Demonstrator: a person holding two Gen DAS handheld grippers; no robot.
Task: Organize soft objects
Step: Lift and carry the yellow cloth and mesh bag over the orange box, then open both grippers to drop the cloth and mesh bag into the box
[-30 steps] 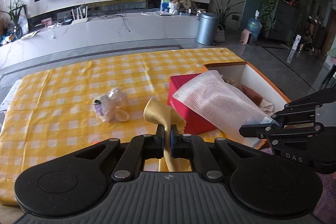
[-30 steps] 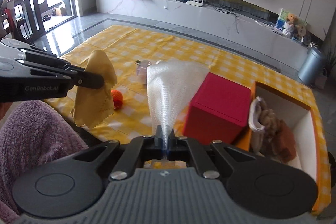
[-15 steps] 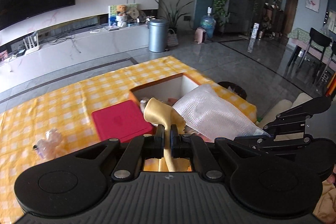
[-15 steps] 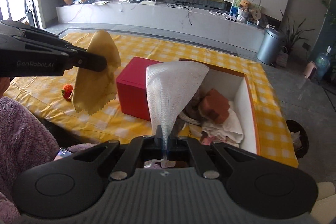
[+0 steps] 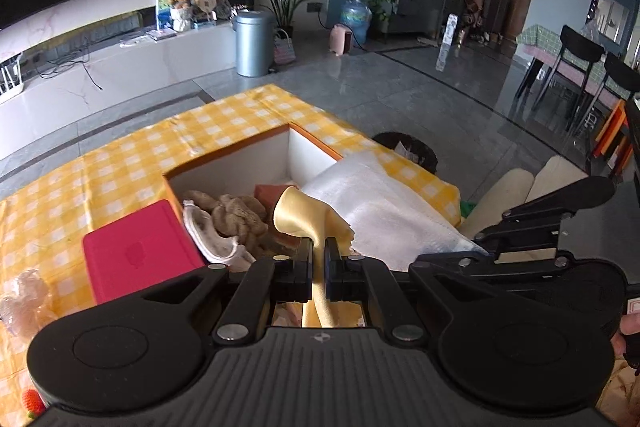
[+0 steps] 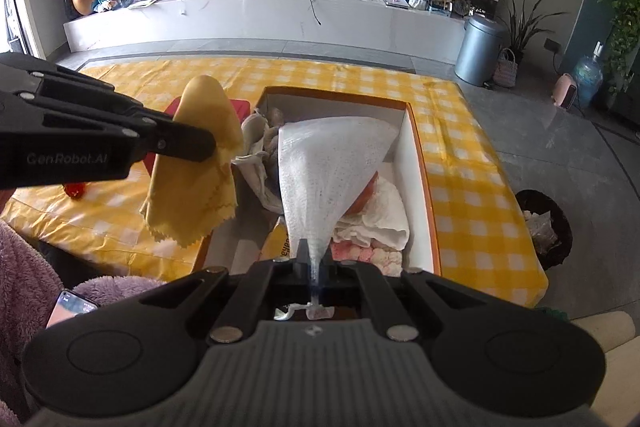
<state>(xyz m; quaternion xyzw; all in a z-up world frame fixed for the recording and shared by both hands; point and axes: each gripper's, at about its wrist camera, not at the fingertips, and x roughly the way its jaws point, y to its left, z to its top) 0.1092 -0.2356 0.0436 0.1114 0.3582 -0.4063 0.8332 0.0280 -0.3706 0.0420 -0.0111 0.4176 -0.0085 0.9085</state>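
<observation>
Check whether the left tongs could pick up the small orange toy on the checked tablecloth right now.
Probably not: the left tongs are shut on the yellow pinked-edge cloth, held up beside the open white box, so the small orange toy waits until they let go.
</observation>
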